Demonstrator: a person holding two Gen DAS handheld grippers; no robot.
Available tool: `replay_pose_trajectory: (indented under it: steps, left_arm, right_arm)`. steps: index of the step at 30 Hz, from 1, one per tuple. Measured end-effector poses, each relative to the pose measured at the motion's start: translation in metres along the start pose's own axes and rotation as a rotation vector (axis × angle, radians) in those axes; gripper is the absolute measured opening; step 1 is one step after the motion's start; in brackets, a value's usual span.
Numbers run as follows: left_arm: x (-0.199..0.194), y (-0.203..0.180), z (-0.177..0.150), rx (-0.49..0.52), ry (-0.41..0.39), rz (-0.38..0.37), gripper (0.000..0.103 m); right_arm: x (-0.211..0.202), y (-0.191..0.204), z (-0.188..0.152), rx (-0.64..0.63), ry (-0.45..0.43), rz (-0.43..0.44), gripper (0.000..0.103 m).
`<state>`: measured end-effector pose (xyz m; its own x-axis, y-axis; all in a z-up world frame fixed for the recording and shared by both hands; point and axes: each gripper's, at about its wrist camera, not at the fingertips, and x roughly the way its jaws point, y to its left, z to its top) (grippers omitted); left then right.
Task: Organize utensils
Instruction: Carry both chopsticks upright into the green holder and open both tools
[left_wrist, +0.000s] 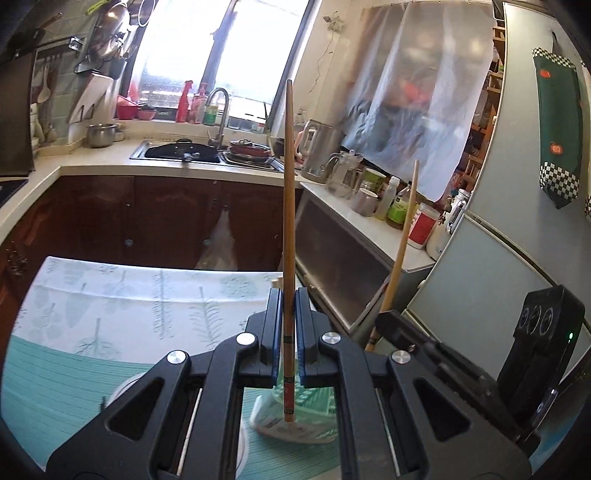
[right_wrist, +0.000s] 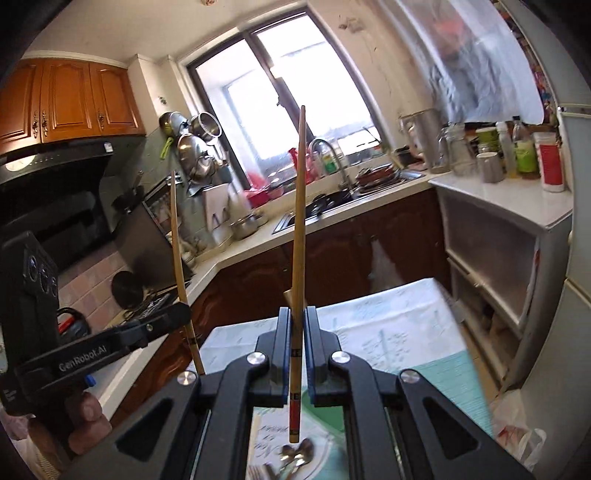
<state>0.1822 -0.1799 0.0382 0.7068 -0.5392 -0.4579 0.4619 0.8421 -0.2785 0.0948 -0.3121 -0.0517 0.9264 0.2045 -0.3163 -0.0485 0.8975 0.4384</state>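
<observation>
My left gripper (left_wrist: 289, 295) is shut on a wooden chopstick (left_wrist: 289, 206) that stands upright, its banded butt end hanging below the fingers over a white paper packet (left_wrist: 291, 424). My right gripper (right_wrist: 297, 314) is shut on a second wooden chopstick (right_wrist: 299, 229), also upright, above several metal spoons (right_wrist: 297, 456) on the table. Each view shows the other gripper beside it with its chopstick: the right one (left_wrist: 404, 240) in the left wrist view, the left one (right_wrist: 177, 243) in the right wrist view. Both grippers are held above a table with a leaf-print cloth (left_wrist: 129, 295).
A teal striped mat (left_wrist: 55, 398) covers the near table. Behind are dark wood cabinets, a sink (left_wrist: 177, 151) with pans, a side counter with kettle (left_wrist: 317, 151), jars and bottles, and a fridge (left_wrist: 524, 229) at right. A range hood (right_wrist: 48, 192) hangs at left.
</observation>
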Motion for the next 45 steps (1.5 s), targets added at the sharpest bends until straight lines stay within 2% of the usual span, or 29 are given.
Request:
replay_pose_trajectory:
  steps: [8, 17, 23, 29, 34, 38, 45]
  left_arm:
    - [0.072, -0.018, -0.033, 0.041, -0.004, 0.000, 0.004]
    - [0.106, 0.007, -0.071, 0.019, 0.013, -0.023, 0.004]
    - [0.107, 0.019, -0.091, 0.011, 0.047, -0.049, 0.004]
    - [0.100, 0.031, -0.108, -0.019, 0.116, -0.064, 0.004]
    - [0.085, 0.032, -0.118, -0.011, 0.159, -0.080, 0.005]
    - [0.070, 0.033, -0.122, -0.006, 0.197, -0.062, 0.006]
    - [0.040, 0.039, -0.134, 0.007, 0.296, 0.016, 0.007]
  right_arm:
    - [0.020, -0.034, -0.011, -0.042, -0.028, -0.031, 0.006]
    - [0.041, -0.031, -0.045, -0.186, -0.011, -0.036, 0.006]
    - [0.047, -0.034, -0.060, -0.256, 0.071, -0.009, 0.006]
    - [0.045, -0.032, -0.067, -0.334, 0.157, 0.021, 0.007]
    - [0.043, -0.033, -0.060, -0.307, 0.210, 0.033, 0.007]
    - [0.040, -0.034, -0.056, -0.265, 0.228, 0.045, 0.013]
    - [0.025, -0.019, -0.057, -0.235, 0.213, 0.053, 0.014]
